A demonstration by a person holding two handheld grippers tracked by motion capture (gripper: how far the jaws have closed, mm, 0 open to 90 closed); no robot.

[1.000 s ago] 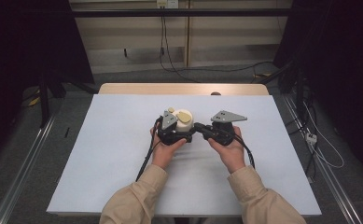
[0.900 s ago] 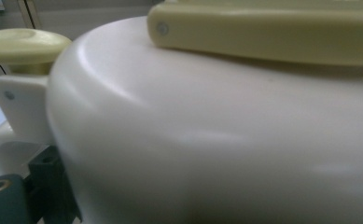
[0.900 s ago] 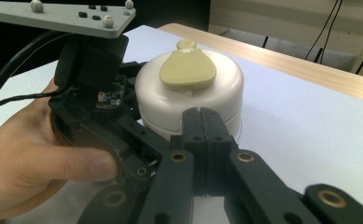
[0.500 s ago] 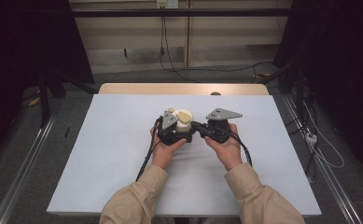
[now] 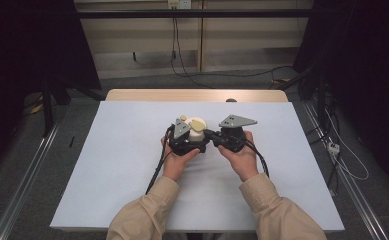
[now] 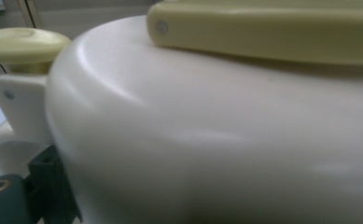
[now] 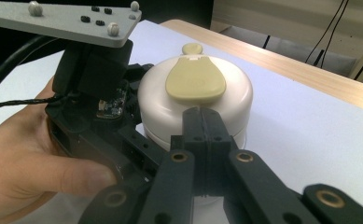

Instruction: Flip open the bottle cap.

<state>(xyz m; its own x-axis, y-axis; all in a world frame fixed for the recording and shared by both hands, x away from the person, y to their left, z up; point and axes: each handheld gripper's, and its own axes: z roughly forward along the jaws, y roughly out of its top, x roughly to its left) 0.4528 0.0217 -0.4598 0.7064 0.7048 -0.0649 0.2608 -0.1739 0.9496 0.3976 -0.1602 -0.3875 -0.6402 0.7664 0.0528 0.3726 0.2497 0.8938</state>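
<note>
A white round pot (image 5: 198,131) with a pale yellow tab (image 7: 195,81) on its lid stands mid-table. My left gripper (image 5: 194,144) is shut on the pot's lower body, so the left gripper view has the pot's wall (image 6: 216,140) right against the lens, with the tab (image 6: 263,32) and a small yellow knob (image 6: 23,44) above. My right gripper (image 7: 202,122) comes from the right with its jaws pressed together and nothing between them. Its tips rest at the pot's side, just under the tab.
A pale blue sheet (image 5: 107,165) covers the table, with a wooden edge (image 5: 197,95) at the back. Cables trail from both grippers toward the person. More cables (image 5: 342,150) lie on the floor to the right.
My right gripper has edged slightly left toward the pot. The left gripper and the pot have kept still.
</note>
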